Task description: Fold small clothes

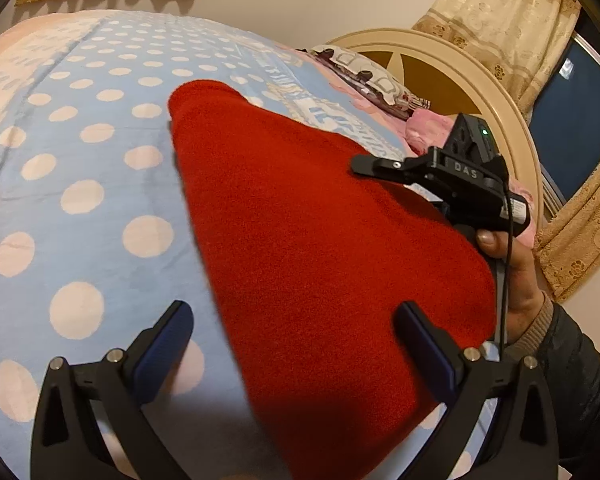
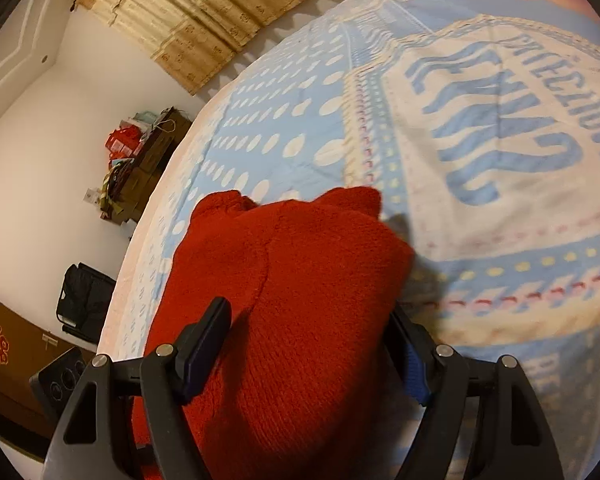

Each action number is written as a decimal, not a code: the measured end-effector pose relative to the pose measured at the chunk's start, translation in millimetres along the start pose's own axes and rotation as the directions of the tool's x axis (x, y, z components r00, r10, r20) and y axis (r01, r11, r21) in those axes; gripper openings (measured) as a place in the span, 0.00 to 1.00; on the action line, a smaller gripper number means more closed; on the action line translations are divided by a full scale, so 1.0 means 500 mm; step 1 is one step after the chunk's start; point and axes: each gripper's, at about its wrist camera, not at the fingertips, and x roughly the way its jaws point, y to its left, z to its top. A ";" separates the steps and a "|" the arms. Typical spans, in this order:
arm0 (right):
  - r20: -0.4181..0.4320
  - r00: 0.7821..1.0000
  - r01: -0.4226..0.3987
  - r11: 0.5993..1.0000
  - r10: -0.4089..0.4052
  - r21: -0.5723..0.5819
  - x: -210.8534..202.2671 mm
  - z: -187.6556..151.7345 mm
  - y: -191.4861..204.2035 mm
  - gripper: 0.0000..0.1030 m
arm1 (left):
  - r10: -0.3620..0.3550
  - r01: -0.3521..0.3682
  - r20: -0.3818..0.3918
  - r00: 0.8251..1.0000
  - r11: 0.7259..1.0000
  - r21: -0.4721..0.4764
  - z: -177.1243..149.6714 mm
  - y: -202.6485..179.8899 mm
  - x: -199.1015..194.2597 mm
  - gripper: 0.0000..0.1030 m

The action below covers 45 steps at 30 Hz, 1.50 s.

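Observation:
A red knitted garment (image 1: 300,240) lies folded on the blue bedspread with white dots (image 1: 80,160). My left gripper (image 1: 296,344) stands wide open low over the garment's near end; its left finger is above the bedspread, its right finger above the red knit, and neither presses on anything. A hand holds my right gripper (image 1: 380,170) at the garment's far right edge. In the right wrist view the garment (image 2: 300,280) runs between the right gripper's (image 2: 306,356) spread fingers. The left finger rests over the knit and the right finger sits at its edge, partly hidden.
A cream headboard (image 1: 460,80) and a patterned pillow (image 1: 364,72) stand at the bed's far end, with curtains (image 1: 500,20) beyond. Off the bed's edge are stacked boxes and bags (image 2: 140,152), a black bag (image 2: 84,300) and brown furniture (image 2: 12,360).

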 end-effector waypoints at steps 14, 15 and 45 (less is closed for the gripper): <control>0.067 0.997 -0.024 0.996 0.030 -0.087 -0.022 -0.010 0.086 0.31 | -0.036 0.036 0.021 0.999 0.999 0.025 0.013 -0.019 -0.061 0.44; 0.067 0.997 -0.026 0.995 0.033 -0.097 -0.023 -0.012 0.098 0.31 | -0.028 0.027 0.022 0.999 0.999 0.030 0.012 -0.022 -0.071 0.44; -0.078 0.976 -0.216 0.937 0.203 -0.273 0.145 -0.111 0.470 0.30 | 0.300 -0.299 0.144 0.943 0.954 -0.024 -0.075 0.079 -0.346 0.43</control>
